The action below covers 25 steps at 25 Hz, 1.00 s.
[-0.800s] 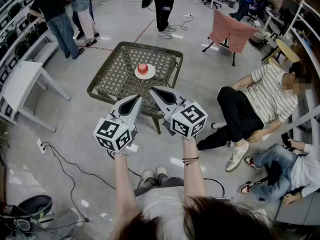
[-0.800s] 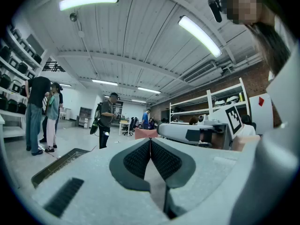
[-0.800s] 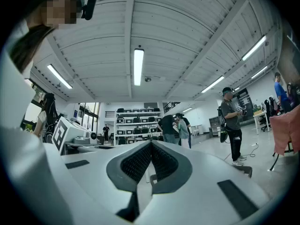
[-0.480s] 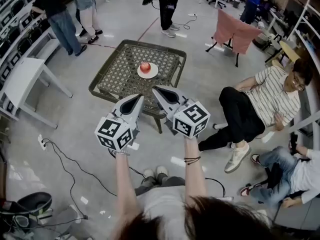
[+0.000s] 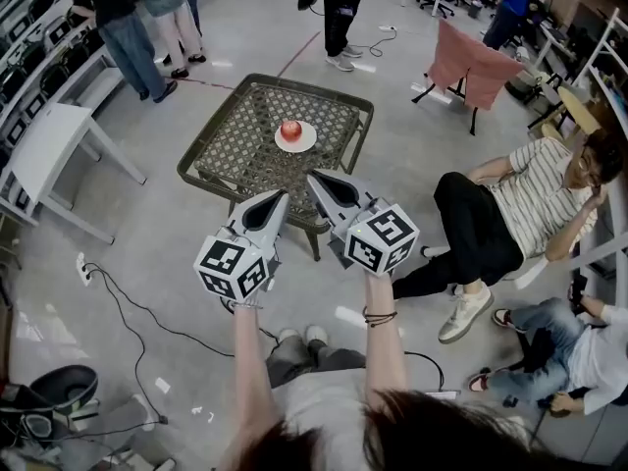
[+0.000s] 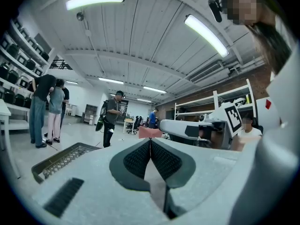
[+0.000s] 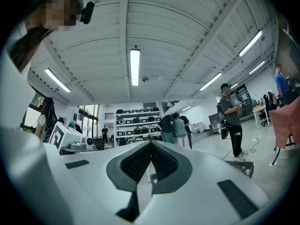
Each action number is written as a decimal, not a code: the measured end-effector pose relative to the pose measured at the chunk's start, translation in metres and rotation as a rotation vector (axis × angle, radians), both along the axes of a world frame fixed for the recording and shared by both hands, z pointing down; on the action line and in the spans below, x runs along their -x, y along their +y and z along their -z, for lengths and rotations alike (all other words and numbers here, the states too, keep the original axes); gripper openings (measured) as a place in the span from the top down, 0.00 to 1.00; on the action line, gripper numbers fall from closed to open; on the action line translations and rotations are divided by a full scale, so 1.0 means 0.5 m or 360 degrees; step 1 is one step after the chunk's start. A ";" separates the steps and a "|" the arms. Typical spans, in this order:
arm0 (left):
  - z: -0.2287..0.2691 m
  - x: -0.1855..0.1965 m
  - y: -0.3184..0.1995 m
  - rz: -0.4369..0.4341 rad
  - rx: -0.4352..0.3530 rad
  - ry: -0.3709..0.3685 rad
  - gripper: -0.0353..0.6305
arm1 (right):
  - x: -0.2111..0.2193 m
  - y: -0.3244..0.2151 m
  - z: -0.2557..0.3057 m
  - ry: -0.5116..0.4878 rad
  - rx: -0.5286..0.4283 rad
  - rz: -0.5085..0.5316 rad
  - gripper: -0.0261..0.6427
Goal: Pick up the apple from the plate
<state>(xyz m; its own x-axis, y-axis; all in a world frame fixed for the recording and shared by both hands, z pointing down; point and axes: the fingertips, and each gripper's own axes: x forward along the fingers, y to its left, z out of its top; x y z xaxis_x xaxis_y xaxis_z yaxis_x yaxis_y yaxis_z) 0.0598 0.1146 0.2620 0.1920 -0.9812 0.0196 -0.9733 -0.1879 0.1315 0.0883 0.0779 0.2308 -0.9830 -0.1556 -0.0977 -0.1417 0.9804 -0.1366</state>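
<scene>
A red apple [image 5: 291, 130] sits on a small white plate [image 5: 308, 144] near the far side of a low woven-top table [image 5: 235, 150]. Both grippers are held side by side in the air short of the table's near edge, well away from the apple. My left gripper [image 5: 280, 196] is shut and empty; in the left gripper view its pads [image 6: 140, 156] meet at the tip [image 6: 150, 140]. The right gripper [image 5: 312, 177] also has its pads [image 7: 161, 161] together, with nothing between them. The apple shows in neither gripper view.
Two people sit on the floor at the right [image 5: 510, 214], close to the table. Others stand beyond it [image 5: 137, 18]. A white table [image 5: 44, 150] stands at the left, a cable [image 5: 128, 307] runs over the floor, and a pink cloth [image 5: 471, 62] hangs on a rack.
The view has shifted a little, and the table and apple sit slightly further right in it. Both grippers stay shut and side by side. The seated person has raised a hand to the head.
</scene>
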 end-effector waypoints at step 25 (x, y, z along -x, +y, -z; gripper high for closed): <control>-0.032 0.192 -0.131 -0.0185 0.0055 0.0031 0.93 | 0.176 -0.135 -0.046 0.0027 0.0097 -0.0174 0.95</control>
